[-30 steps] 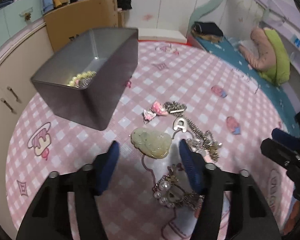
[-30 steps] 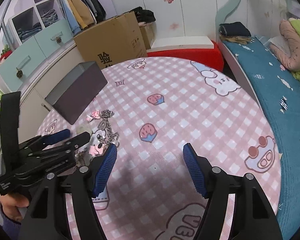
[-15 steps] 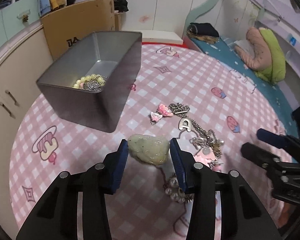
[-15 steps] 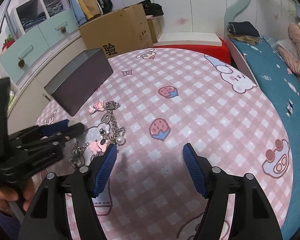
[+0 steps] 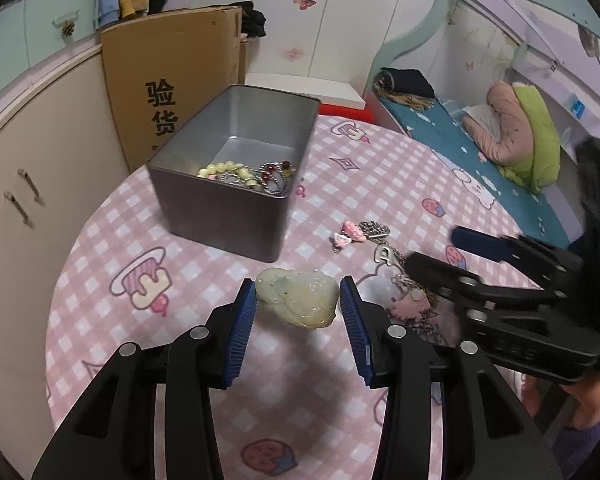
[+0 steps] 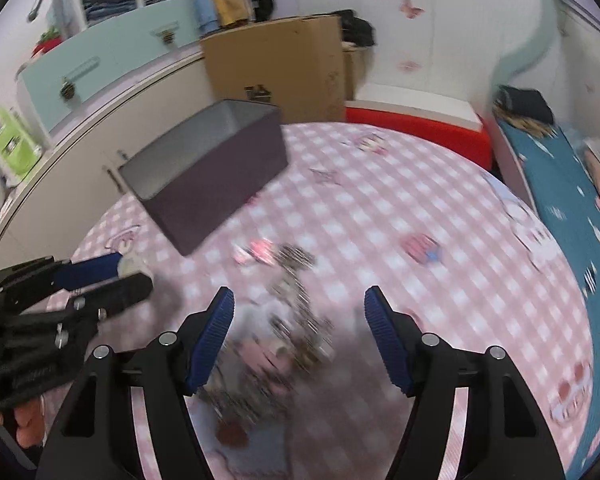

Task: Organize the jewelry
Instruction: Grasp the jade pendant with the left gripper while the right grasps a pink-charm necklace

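My left gripper [image 5: 298,300] is shut on a pale green jade pendant [image 5: 298,300] and holds it above the pink checked tablecloth [image 5: 100,240]. It also shows in the right wrist view [image 6: 128,270] at the left. A grey metal tin [image 5: 236,176] stands beyond it with a bead bracelet and chains [image 5: 252,174] inside. My right gripper [image 6: 298,320] is open and empty over a blurred pile of chains and pink charms [image 6: 296,320]. That pile [image 5: 380,240] lies right of the pendant in the left wrist view.
A cardboard box [image 5: 172,80] and cream cabinets [image 5: 32,168] stand behind the tin at the left. A bed with a teal cover [image 5: 480,160] lies past the table's right edge. The right wrist view is motion-blurred.
My left gripper closed on the jade pendant and lifted it off the cloth toward the tin. My right gripper moved left over the jewelry pile.
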Action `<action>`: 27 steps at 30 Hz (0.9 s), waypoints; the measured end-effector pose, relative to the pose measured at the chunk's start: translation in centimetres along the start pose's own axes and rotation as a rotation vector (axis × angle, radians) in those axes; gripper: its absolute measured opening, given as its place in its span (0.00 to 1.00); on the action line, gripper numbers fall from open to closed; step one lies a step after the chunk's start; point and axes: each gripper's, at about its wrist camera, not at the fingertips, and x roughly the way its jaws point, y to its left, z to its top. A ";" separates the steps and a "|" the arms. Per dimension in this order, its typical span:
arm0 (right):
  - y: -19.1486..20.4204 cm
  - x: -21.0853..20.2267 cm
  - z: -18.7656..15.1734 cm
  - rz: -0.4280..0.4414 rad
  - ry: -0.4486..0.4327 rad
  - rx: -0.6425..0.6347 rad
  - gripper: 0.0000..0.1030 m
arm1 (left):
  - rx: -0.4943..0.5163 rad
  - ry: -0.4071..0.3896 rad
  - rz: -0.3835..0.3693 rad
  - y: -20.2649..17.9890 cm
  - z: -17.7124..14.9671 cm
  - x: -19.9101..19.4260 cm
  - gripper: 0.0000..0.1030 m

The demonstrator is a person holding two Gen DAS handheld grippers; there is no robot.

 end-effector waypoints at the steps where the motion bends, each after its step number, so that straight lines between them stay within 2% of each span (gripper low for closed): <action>1: 0.5 0.5 0.5 0.017 0.005 -0.015 0.63 | -0.004 -0.003 0.001 0.3 0.0 -0.2 0.41; 3: 1.2 1.4 1.3 0.037 0.008 -0.045 0.63 | -0.017 -0.009 0.007 1.0 -0.1 -0.5 0.41; 11: 3.0 4.9 3.0 0.082 0.075 -0.127 0.48 | -0.068 -0.005 0.002 3.6 0.1 -0.8 0.42; 18: 3.2 5.5 3.1 0.053 0.095 -0.148 0.43 | -0.081 0.015 -0.020 4.2 0.6 0.1 0.42; 20: 3.4 5.5 2.9 0.034 0.089 -0.164 0.40 | -0.082 0.020 -0.028 4.2 0.6 0.3 0.42; 23: 3.5 5.3 2.7 -0.007 0.082 -0.179 0.26 | -0.089 0.024 -0.040 4.2 0.6 0.4 0.42; 27: 3.0 5.3 2.7 0.007 0.083 -0.171 0.25 | -0.088 0.023 -0.039 4.1 0.6 0.5 0.42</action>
